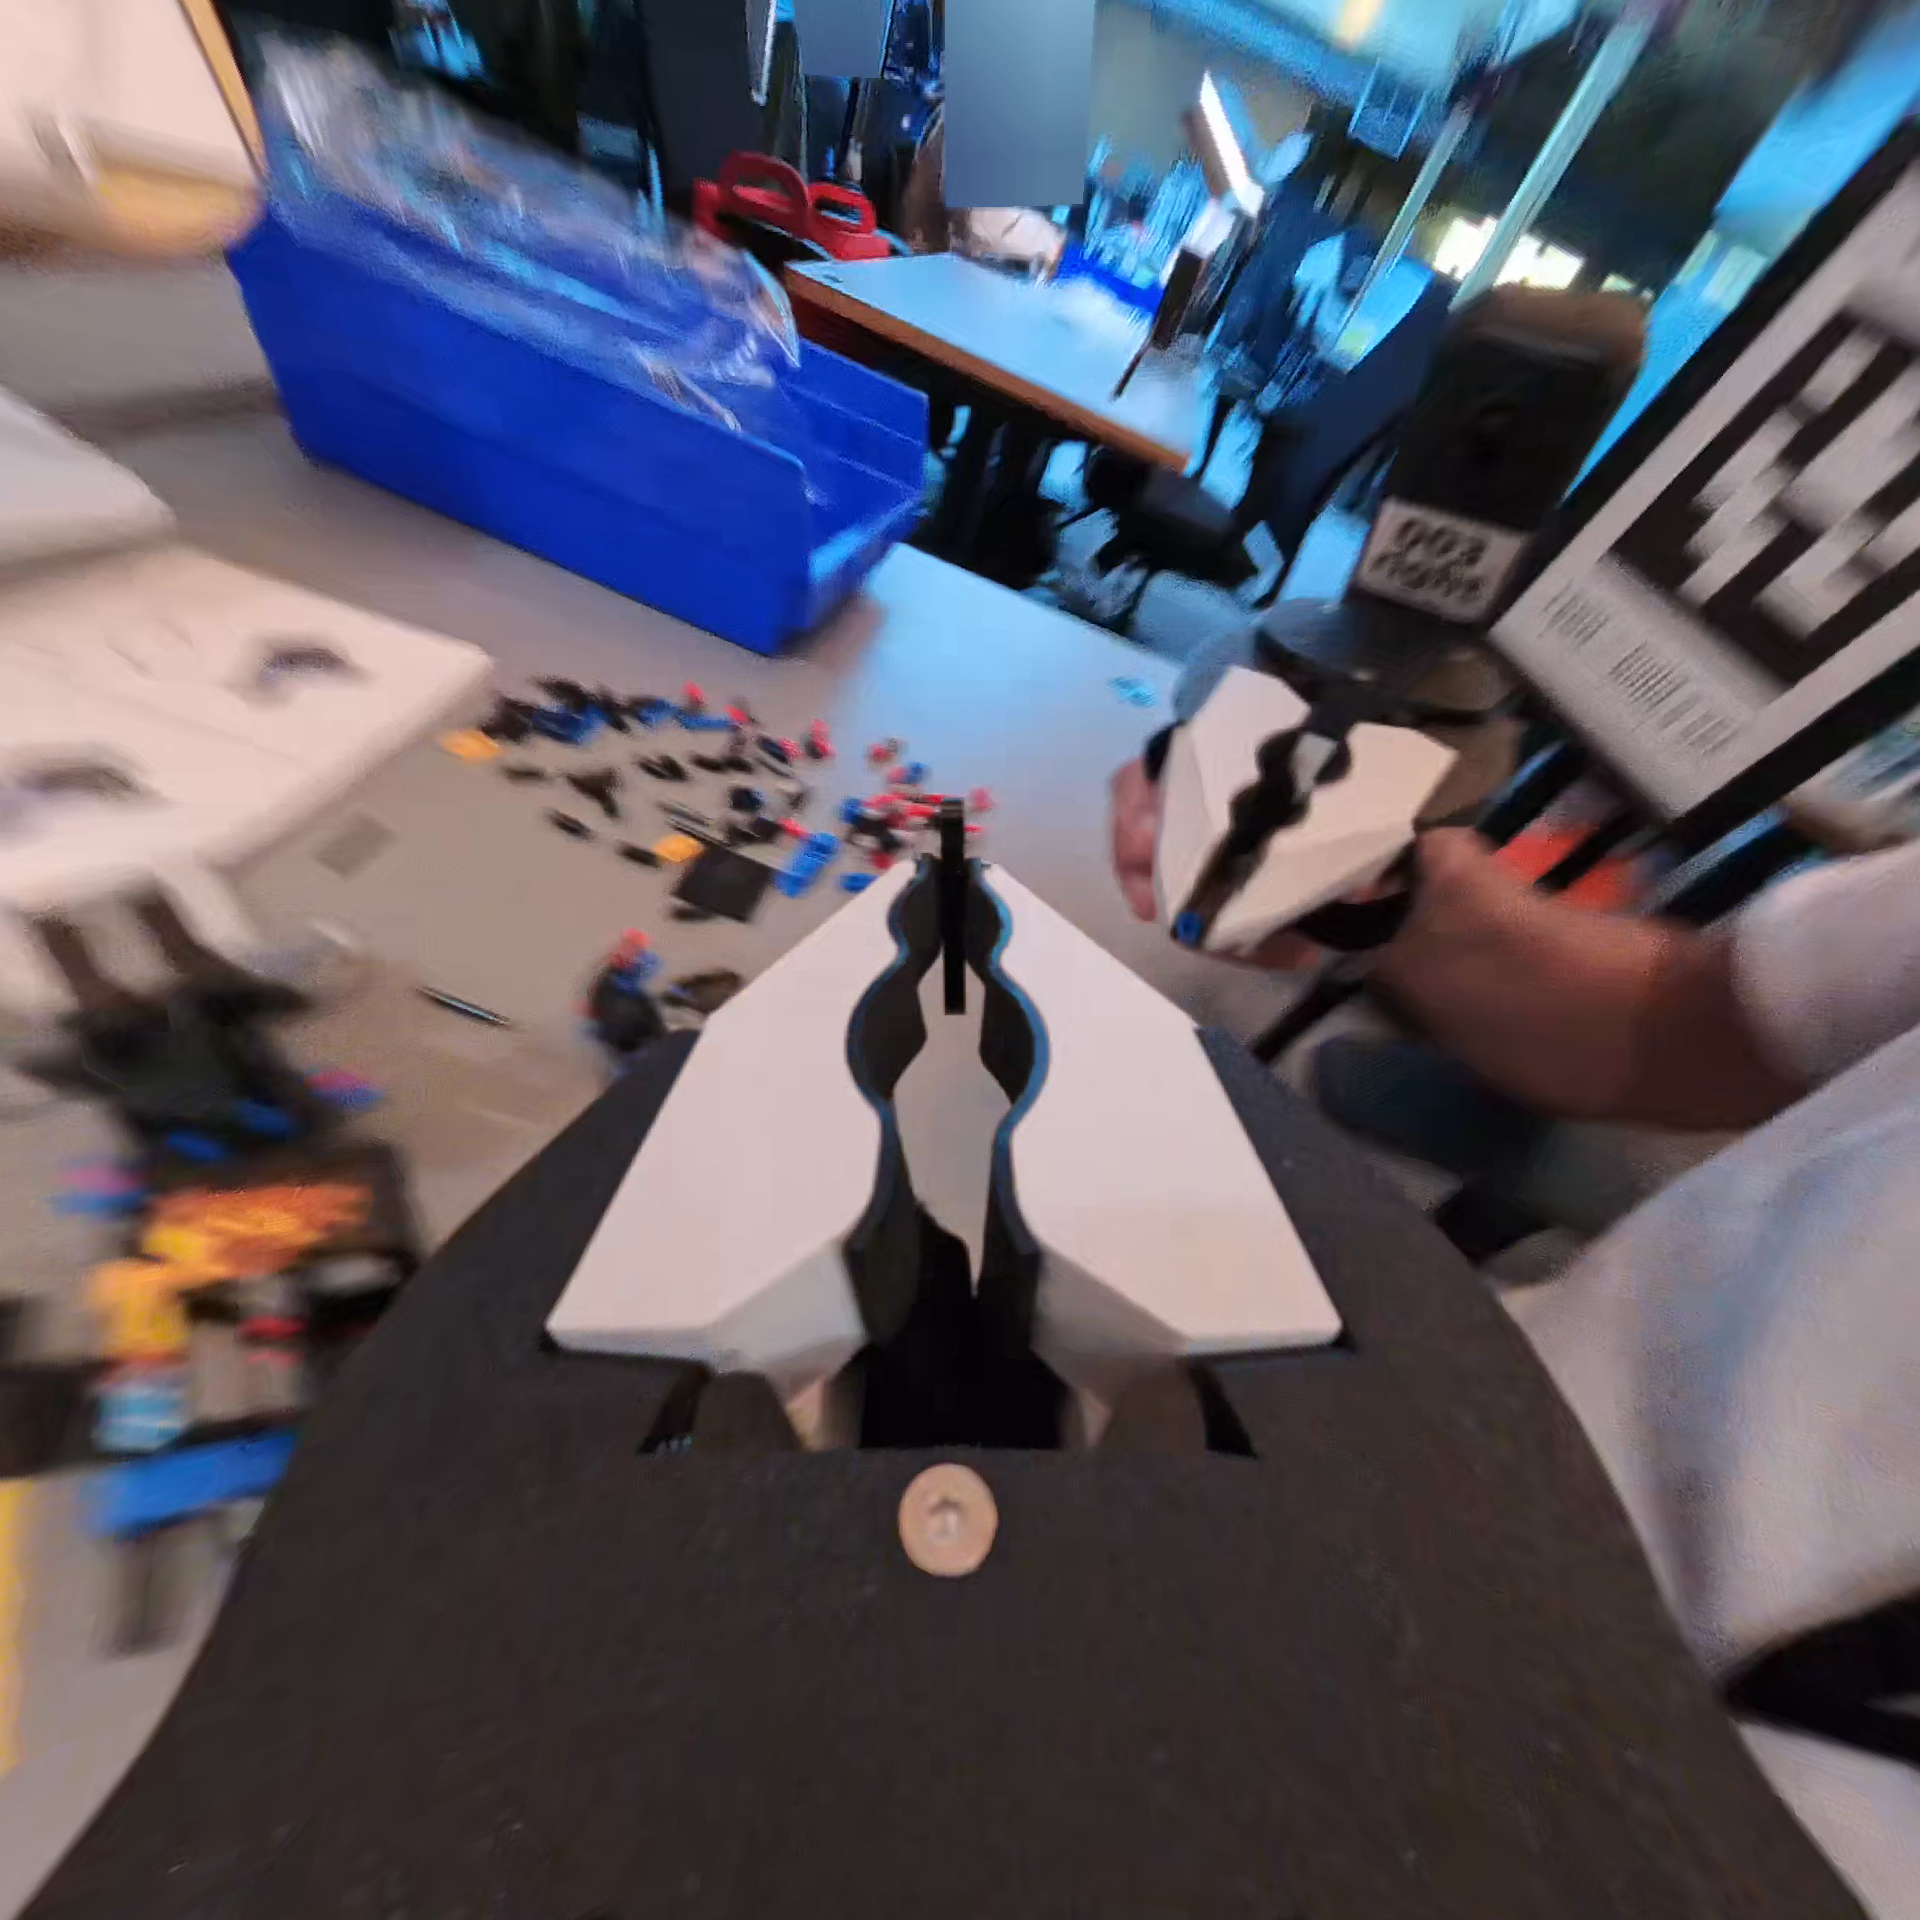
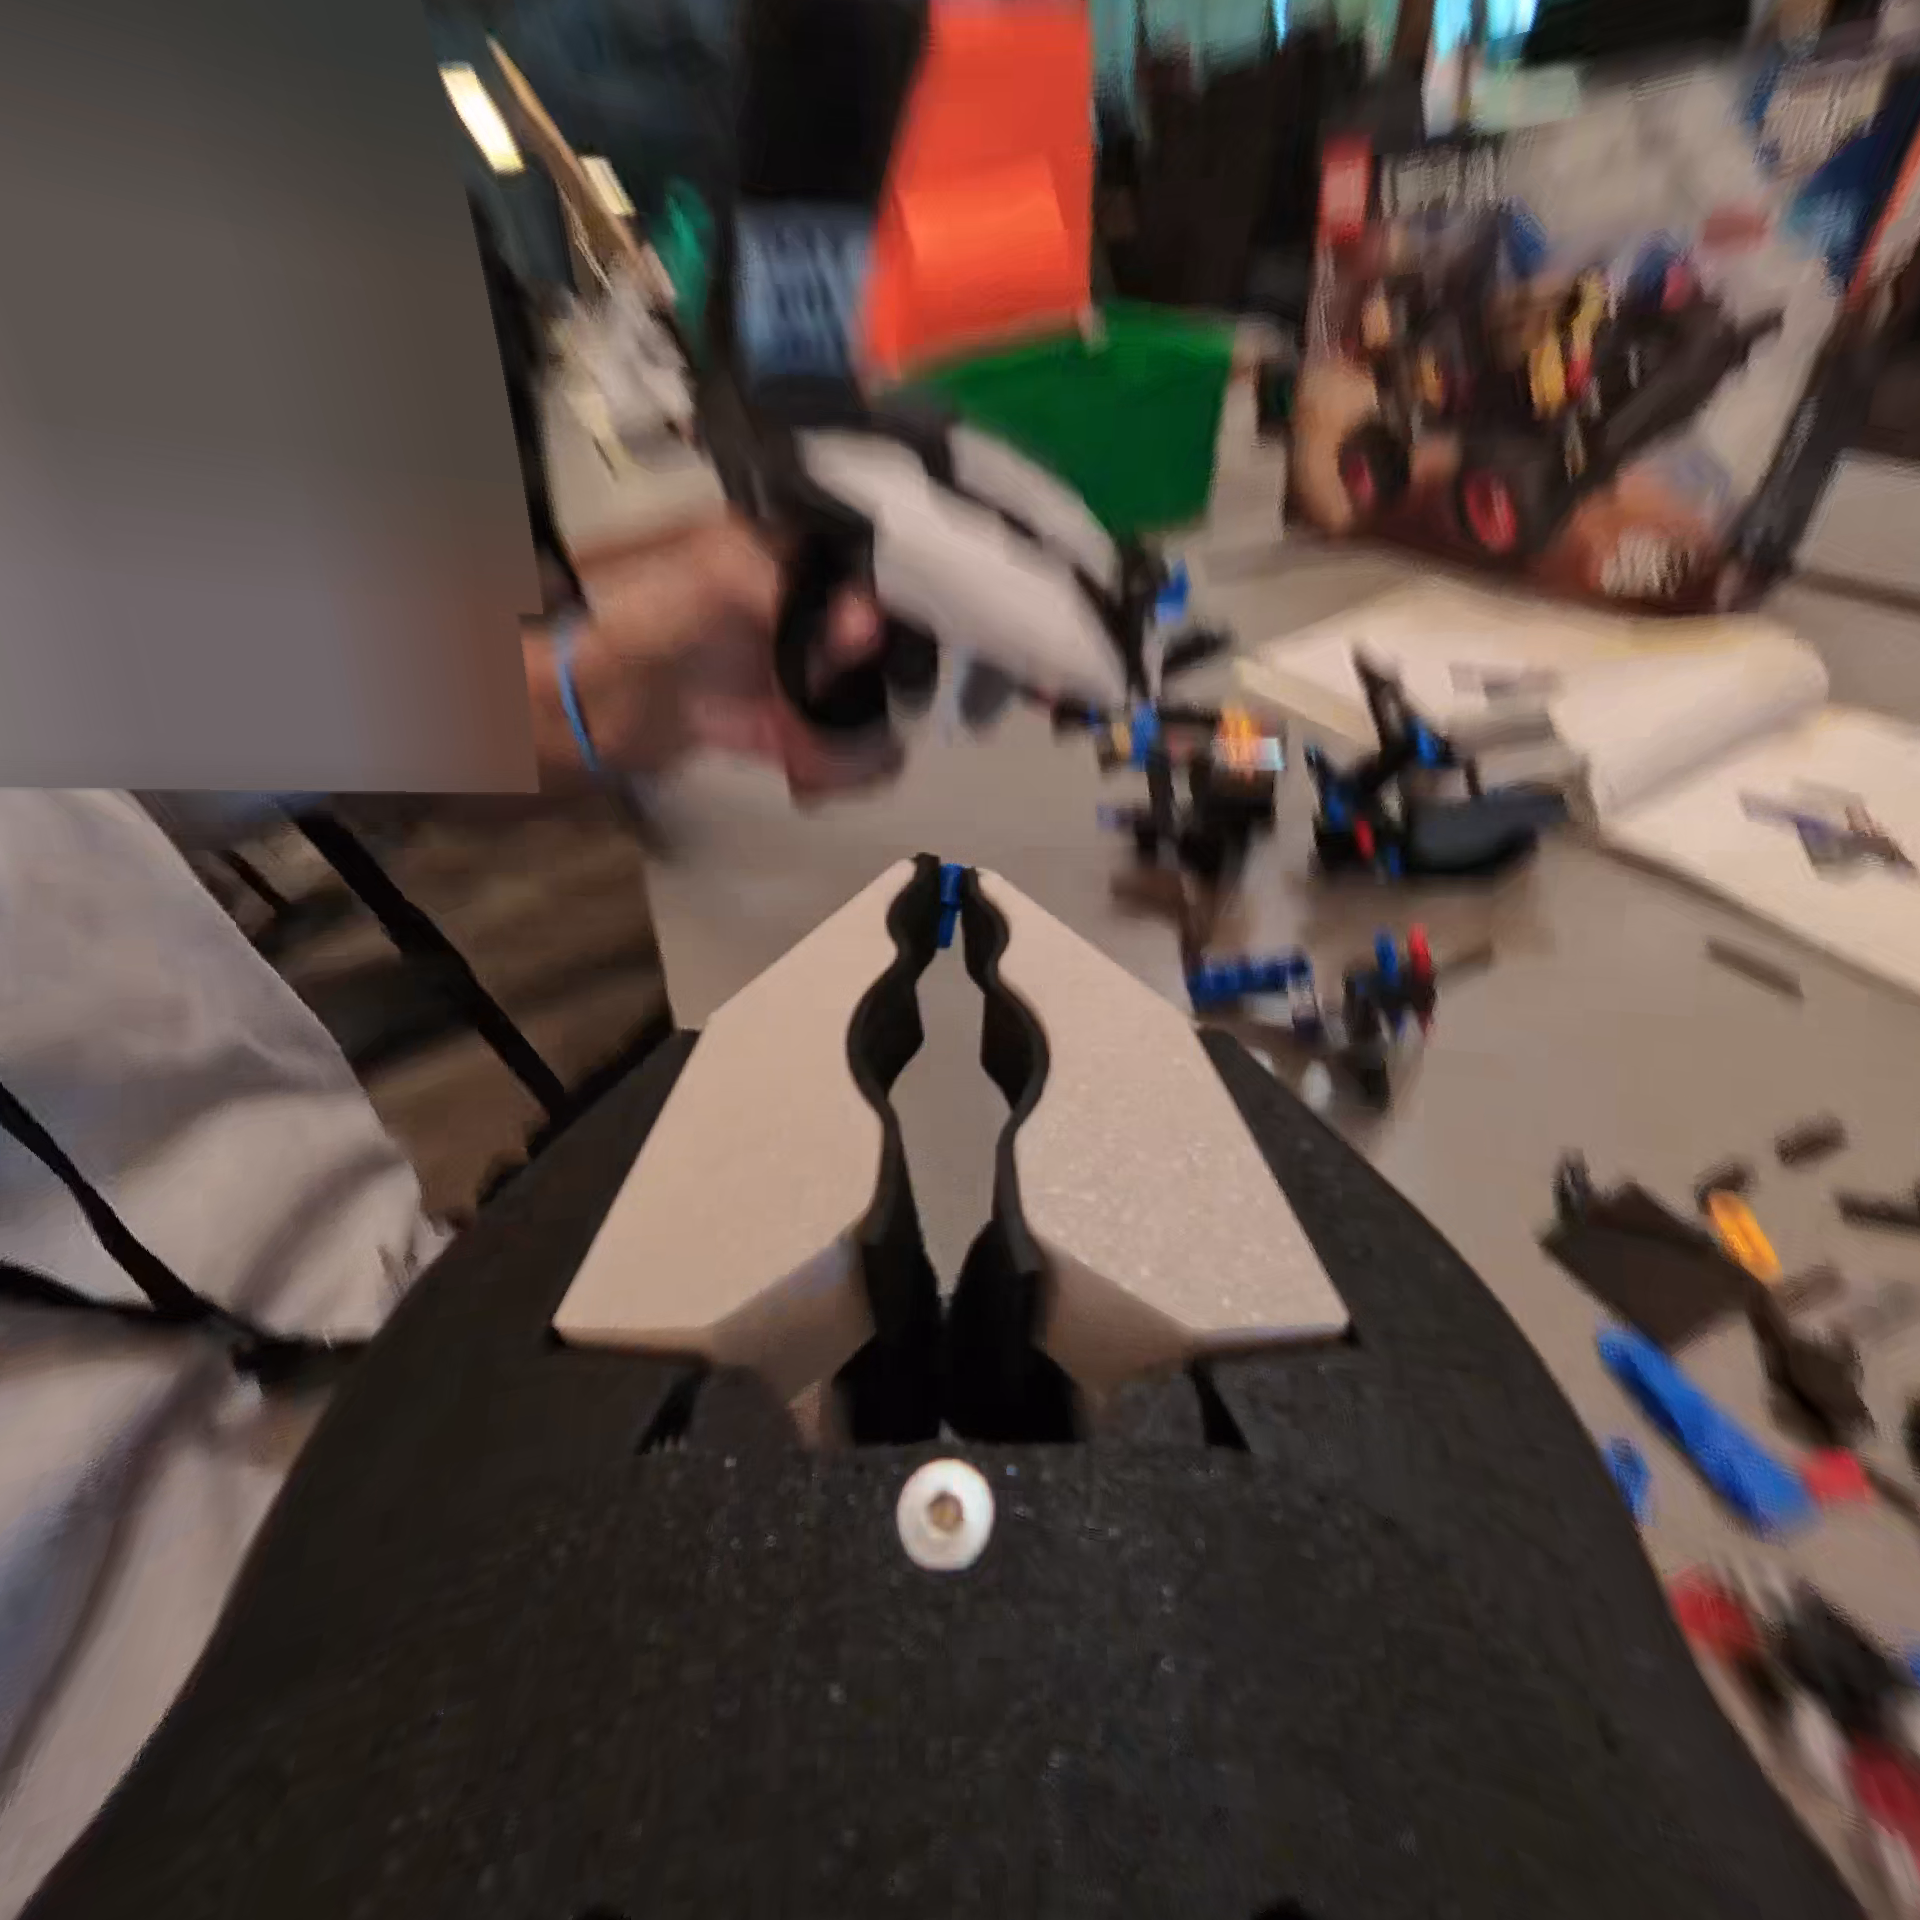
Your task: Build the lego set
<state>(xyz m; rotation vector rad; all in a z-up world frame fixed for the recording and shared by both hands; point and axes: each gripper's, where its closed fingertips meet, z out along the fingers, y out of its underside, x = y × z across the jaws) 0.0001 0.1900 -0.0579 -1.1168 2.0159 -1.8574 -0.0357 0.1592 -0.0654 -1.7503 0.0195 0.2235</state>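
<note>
Left gripper (image 1: 951,873): jaws are closed on a thin black piece (image 1: 953,914), which is held upright at the tips and projects above them. It is judged to be raised clear of the table so that a second part can be brought to it.

Right gripper (image 2: 945,883): jaws are clamped on a small blue pin (image 2: 948,894), pinched at the very tips; the same pin is seen at the nose of that gripper in the left wrist view (image 1: 1184,925). The tip hold is judged to leave the pin's free end exposed for insertion. The two grippers are held near each other, apart, above the table.

Loose lego pieces (image 1: 727,800): black, blue and red, with a few orange, scattered on the grey table (image 1: 987,665), well apart from both grippers.

Partly built assemblies (image 2: 1392,790): black and blue, stood on the table beside the open instruction booklet (image 2: 1538,696).

Set box (image 2: 1538,384): stood upright behind the booklet.

Blue bin (image 1: 582,436): set at the far edge, clear plastic bags in it.

Hard to make out: both views are motion-blurred, so the shape of the black piece, its holes and the pin's length cannot be told. The lower end of the black piece is hidden between the jaws. The assemblies' details are smeared.
</note>
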